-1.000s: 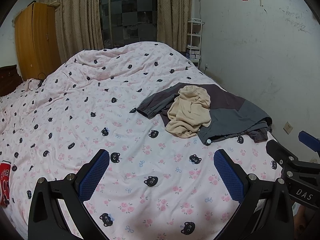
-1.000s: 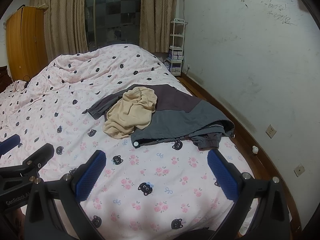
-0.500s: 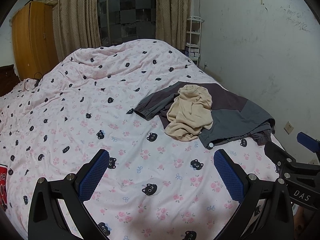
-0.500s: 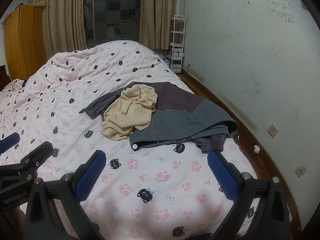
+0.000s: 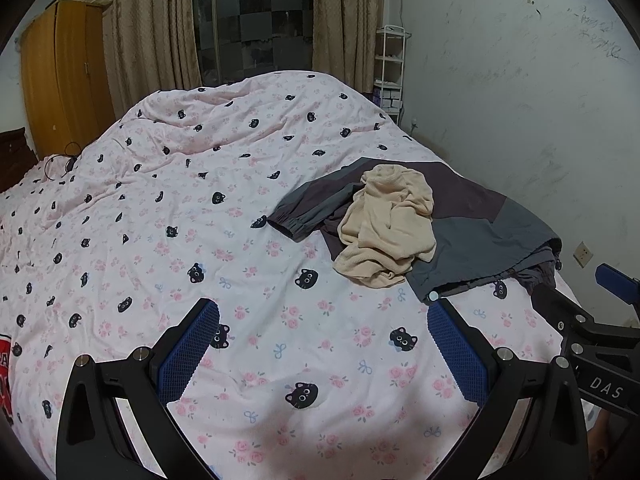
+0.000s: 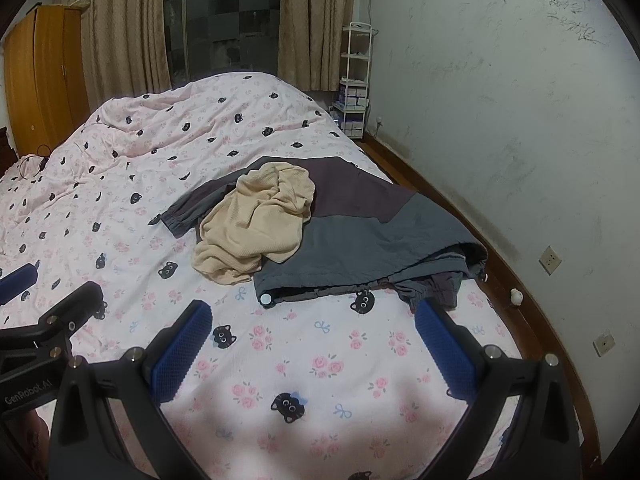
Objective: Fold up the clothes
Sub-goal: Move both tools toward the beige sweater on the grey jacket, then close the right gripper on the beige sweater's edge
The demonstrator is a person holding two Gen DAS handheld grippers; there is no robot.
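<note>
A crumpled beige garment (image 5: 390, 226) (image 6: 256, 224) lies on top of a grey and dark purple jacket (image 5: 480, 228) (image 6: 368, 224) near the right edge of the bed. My left gripper (image 5: 320, 344) is open and empty, above the quilt short of the clothes. My right gripper (image 6: 314, 346) is open and empty, just in front of the jacket's hem. Each gripper shows at the edge of the other's view.
The bed has a pink quilt with cat faces (image 5: 180, 220) (image 6: 200, 128). A red item (image 5: 4, 364) lies at its left edge. A white wall (image 6: 500, 120) and wood floor strip (image 6: 440, 200) run on the right. A wooden wardrobe (image 5: 64, 76) and a white shelf rack (image 6: 354, 80) stand at the back.
Both grippers have moved forward a little toward the clothes, which now appear nearer. Both stay open; the clothes have not moved.
</note>
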